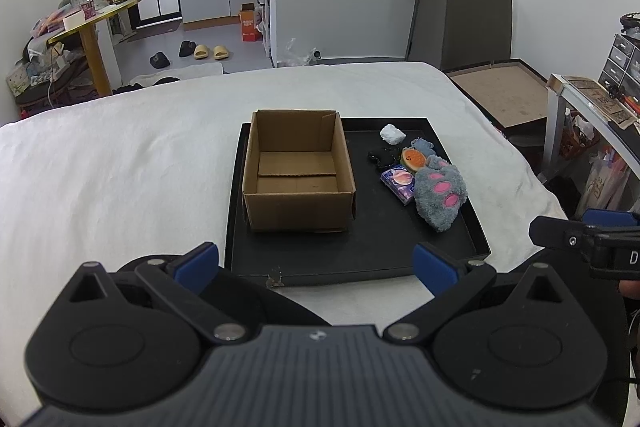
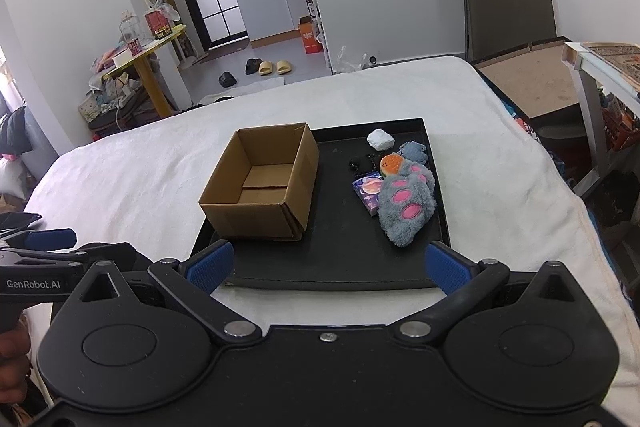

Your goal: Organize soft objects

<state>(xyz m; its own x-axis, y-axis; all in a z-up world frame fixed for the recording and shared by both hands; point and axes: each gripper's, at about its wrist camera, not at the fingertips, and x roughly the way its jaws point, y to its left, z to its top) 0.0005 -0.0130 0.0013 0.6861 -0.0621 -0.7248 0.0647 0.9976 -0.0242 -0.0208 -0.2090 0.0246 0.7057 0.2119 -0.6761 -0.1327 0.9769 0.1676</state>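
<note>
The soft objects lie together in the right part of a black tray [image 1: 476, 243], and both grippers are on the near side of this tray, well apart from them. The biggest one is a grey plush paw [image 1: 439, 195] with pink pads. It lies nearest to the front rim and touches a small purple packet [image 1: 396, 183] on its left side. Behind the paw there is a little round orange plush [image 1: 413, 159], then a small grey-blue plush [image 1: 423, 146], and a white soft lump [image 1: 392, 134] is the farthest one. A small black thing [image 1: 378, 158] lies left of the orange plush; what it is, I cannot tell.

The left gripper [image 1: 316, 263] has its blue fingers spread wide, with nothing between them, and it hangs before the front rim of the tray. The right gripper [image 2: 328, 263] is wide apart in the same way and holds nothing. In its view the grey plush paw [image 2: 405, 207] is ahead and a little to the right, just past its right finger [image 2: 447, 267].

A cardboard box [image 1: 298, 203] stands in the left part of the tray, beside the soft objects but not touching them. Its top is open and inside I see only its own bottom flaps. The tray rests on a white blanket [image 1: 120, 163].
</note>
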